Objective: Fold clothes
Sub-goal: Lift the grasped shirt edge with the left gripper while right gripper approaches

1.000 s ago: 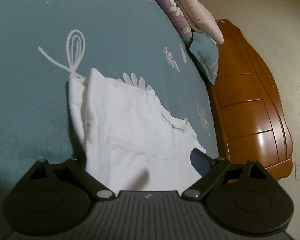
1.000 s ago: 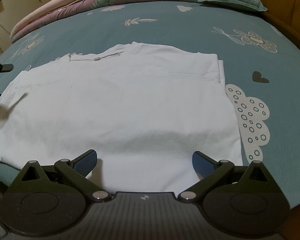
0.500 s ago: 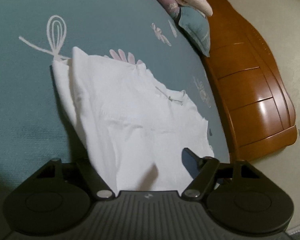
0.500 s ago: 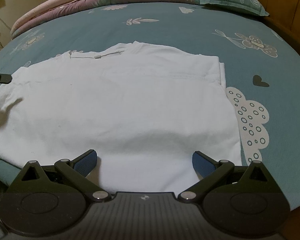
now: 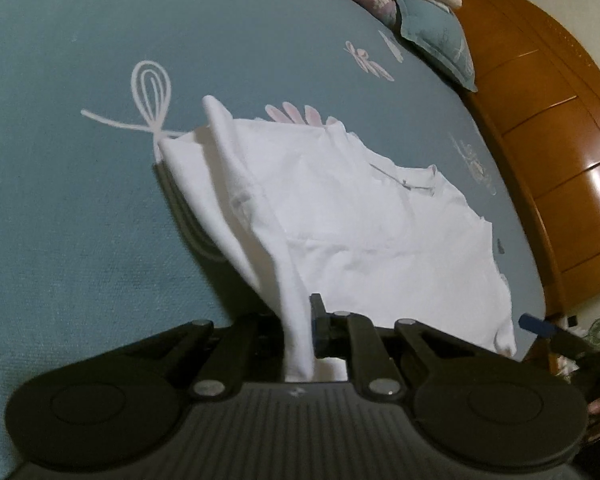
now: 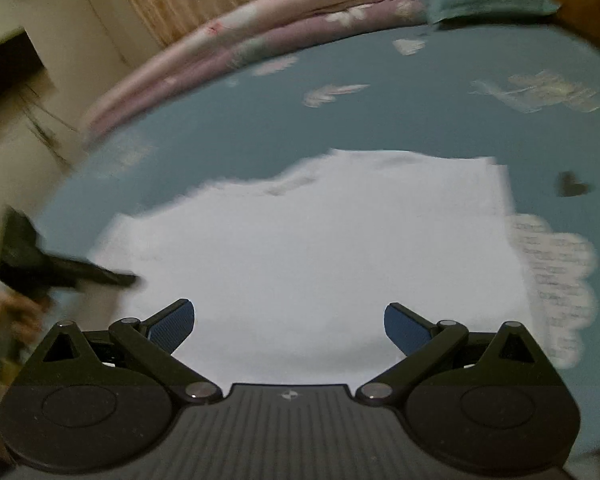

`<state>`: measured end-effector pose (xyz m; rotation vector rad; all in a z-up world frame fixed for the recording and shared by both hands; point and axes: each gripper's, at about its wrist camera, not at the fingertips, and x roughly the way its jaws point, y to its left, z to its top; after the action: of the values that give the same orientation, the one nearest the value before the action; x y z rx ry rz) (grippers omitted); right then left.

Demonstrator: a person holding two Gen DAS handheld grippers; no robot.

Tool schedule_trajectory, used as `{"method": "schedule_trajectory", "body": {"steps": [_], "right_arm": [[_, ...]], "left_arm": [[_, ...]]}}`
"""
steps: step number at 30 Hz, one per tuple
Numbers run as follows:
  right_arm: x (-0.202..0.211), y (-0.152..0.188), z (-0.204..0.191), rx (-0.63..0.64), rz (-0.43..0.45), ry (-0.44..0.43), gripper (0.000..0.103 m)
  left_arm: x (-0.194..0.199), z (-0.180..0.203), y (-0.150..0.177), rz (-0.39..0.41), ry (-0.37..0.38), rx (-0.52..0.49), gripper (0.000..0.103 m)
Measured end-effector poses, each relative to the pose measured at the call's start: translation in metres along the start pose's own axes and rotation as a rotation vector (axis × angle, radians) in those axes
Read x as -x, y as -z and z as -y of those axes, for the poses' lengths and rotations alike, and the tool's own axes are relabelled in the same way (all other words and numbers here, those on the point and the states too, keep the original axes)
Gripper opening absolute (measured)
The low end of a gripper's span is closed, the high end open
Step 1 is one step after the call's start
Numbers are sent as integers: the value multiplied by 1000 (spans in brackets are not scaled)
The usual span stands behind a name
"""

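A: Which step? The white cotton shirt (image 5: 340, 216) lies flat on the teal printed bedsheet (image 5: 80, 240); the left gripper (image 5: 298, 332) is closing, pinching its near hem.

B: Right gripper (image 6: 288, 326) hangs spread, empty. Next, probably: it grips too, then fold.

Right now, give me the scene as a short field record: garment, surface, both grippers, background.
garment: white shirt, partly folded, lying on the bed; near edge pulled up into a ridge
surface: teal bedsheet with white and pink prints
left gripper: fingers closing on a pinched fold of the shirt's edge
right gripper: fingers wide apart over the shirt, nothing between them
background: folded quilts, teal pillow, wooden headboard
image quality: right wrist view blurred
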<state>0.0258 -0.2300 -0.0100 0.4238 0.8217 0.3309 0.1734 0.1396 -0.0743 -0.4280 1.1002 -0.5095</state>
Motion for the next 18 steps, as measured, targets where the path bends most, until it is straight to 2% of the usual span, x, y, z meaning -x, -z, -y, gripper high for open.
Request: {"method": "schedule_trajectory", "body": {"steps": [1,8,14,18], "right_arm": [[-7,-4,-4,-18,-8,-43,103],[-58,1,-63,119,-41,-40,103],[-98,10,-64,80,-96,-7,103],[-107,3,-64,106,-67,8,103]], "left_arm": [[-1,-1,0,5,0,6,11],[-1,4,6,48,-24,-16,11],[-4,9,6,55,-27,-58,11],[-4,10,4,50,-30,-74,11]]}}
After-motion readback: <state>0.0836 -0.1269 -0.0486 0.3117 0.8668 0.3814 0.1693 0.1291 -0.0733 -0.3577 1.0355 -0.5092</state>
